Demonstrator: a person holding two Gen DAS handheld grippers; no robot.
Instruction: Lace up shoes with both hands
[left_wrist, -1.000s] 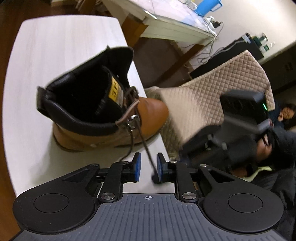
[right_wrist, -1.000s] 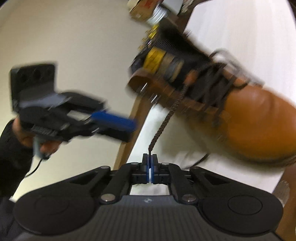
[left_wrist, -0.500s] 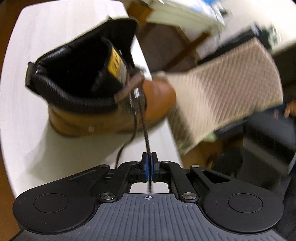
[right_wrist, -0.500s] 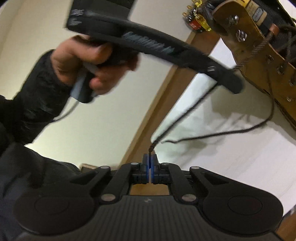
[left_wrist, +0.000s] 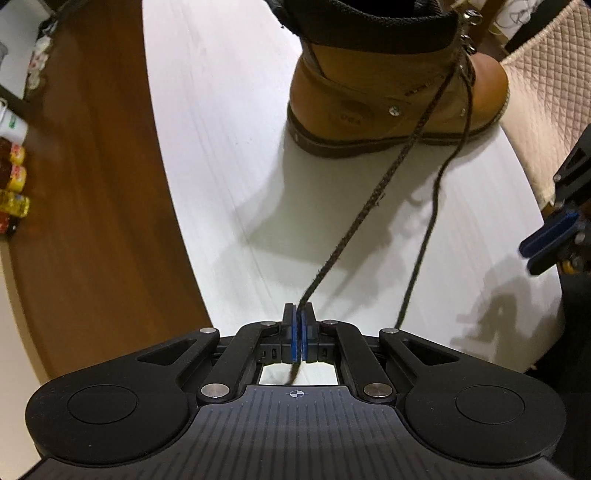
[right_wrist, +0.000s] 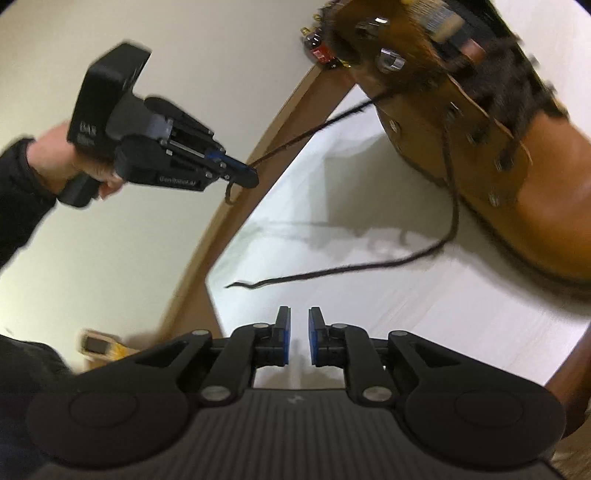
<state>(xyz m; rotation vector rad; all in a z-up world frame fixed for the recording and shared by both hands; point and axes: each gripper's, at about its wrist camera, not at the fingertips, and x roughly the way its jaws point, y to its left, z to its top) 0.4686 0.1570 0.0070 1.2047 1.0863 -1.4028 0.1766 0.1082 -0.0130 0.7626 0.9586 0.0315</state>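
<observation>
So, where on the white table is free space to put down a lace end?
Free: the table between the boot and the brown edge strip. Crowded: in front of the boot, where the taut lace in the left gripper and the loose lace run.

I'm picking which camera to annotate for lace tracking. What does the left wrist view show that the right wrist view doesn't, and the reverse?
Left wrist only: the left gripper pinching one lace from up close, and a quilted chair.

Right wrist only: the right gripper, its jaws opening on nothing, the loose lace's free tip, and the hand gripping the left gripper.

Both: the tan boot, both laces and the white table.
</observation>
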